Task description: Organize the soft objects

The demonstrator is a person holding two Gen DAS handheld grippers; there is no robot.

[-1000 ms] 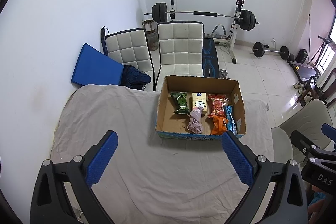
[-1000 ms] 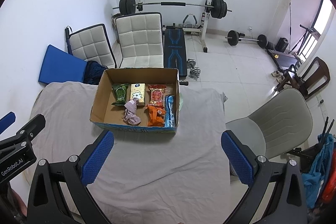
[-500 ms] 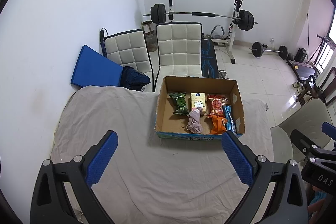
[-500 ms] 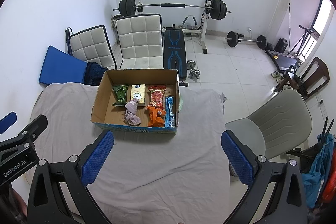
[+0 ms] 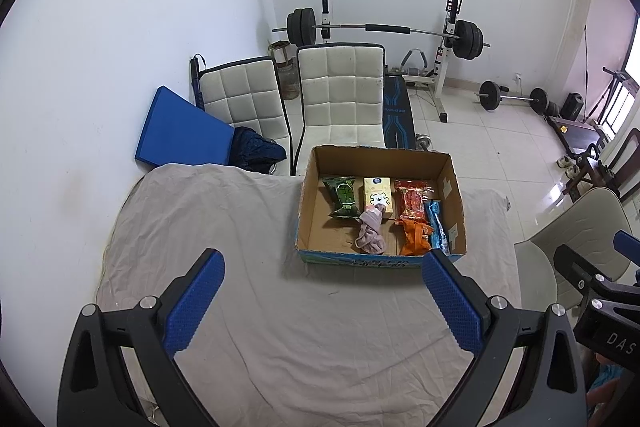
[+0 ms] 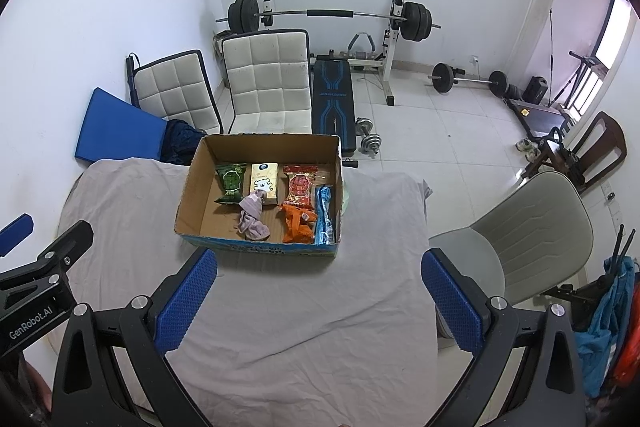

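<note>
A cardboard box (image 5: 308,211) (image 6: 188,199) stands on the cloth-covered table (image 5: 200,227) (image 6: 132,195). In it lie a green packet (image 5: 343,195) (image 6: 231,183), a yellow tissue pack (image 5: 376,191) (image 6: 265,182), a red packet (image 5: 412,198) (image 6: 301,187), an orange packet (image 5: 414,237) (image 6: 297,223), a blue packet (image 5: 438,227) (image 6: 324,215) and a crumpled pink cloth (image 5: 370,233) (image 6: 252,219). My left gripper (image 5: 320,301) is open and empty, high above the table's near side. My right gripper (image 6: 319,301) is open and empty beside it.
Two white chairs (image 5: 340,95) (image 5: 244,99) and a blue mat (image 5: 180,131) stand behind the table. A weight bench with barbell (image 6: 332,15) is at the back. A beige chair (image 6: 528,227) stands right of the table.
Both grippers rose and drew back slightly; the box sits a little lower in both views. Nothing on the table moved.
</note>
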